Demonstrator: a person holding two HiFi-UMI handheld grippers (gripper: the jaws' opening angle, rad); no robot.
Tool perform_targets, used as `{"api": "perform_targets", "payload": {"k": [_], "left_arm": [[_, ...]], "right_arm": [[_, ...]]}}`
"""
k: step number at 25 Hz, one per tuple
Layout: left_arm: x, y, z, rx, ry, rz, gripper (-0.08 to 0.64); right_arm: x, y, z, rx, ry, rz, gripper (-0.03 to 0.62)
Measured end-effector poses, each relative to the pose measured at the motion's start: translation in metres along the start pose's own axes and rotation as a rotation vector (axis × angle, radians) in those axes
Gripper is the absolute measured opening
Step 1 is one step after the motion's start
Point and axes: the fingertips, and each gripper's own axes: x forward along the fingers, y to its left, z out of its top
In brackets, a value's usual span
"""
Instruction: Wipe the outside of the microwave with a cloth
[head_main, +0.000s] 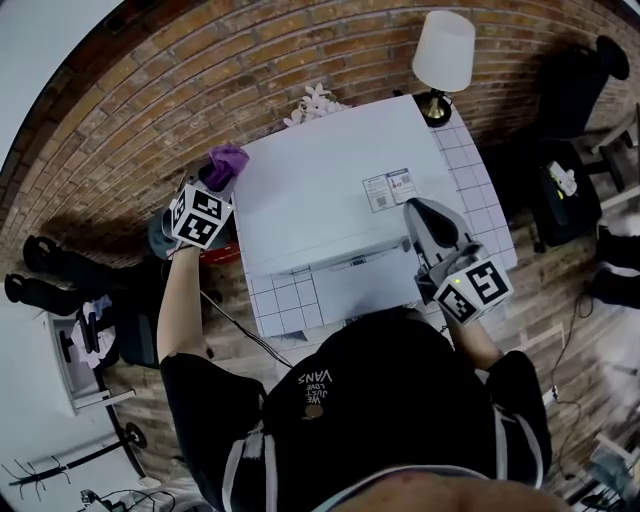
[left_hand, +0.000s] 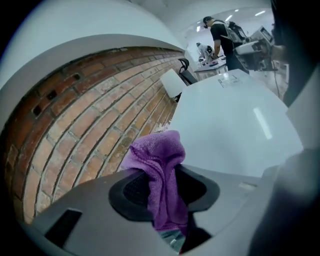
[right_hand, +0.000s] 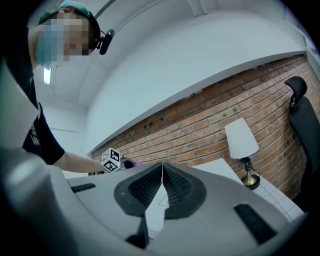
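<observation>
While gripped by the left tool (left_hand: 167, 176), fuzzy purple cloth (left_hand: 156, 152) bunches

microwave (head_main: 330, 190) front is partly hidden under the person (head_main: 390, 400), so the door can't be made out. label (head_main: 389, 189) on top is too small to read. cloth (left_hand: 159, 165) lower end is buried between the left gripper (left_hand: 162, 192) jaws; the head view shows only its bunched top.

Counted: one microwave (head_main: 320, 190), one purple cloth (head_main: 226, 160), one table lamp (head_main: 443, 55), two grippers: left gripper (head_main: 221, 178), right gripper (head_main: 419, 209).
</observation>
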Motion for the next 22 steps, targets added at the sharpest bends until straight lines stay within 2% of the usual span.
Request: {"api": "perform_targets", "payload": {"k": [6, 12, 16, 22], "left_arm": [[0.023, 0.001, 0.011, 0.134, 0.099, -0.047, 0.14], [0.038, -0.009, 0.042, 0.233, 0.134, -0.098, 0.14], [0.05, -0.023, 0.079, 0.292, 0.12, -0.13, 0.14], [0.075, -0.059, 0.166, 0.396, 0.051, -0.182, 0.14]], "right_arm": [[-0.009, -0.015, 0.006, 0.011, -0.008, -0.014, 0.003], [-0.021, -0.033, 0.008, 0.022, -0.015, -0.032, 0.003], [-0.027, -0.044, 0.009, 0.034, -0.016, -0.03, 0.003], [-0.035, -0.063, 0.011, 0.05, -0.02, -0.019, 0.003]]}}
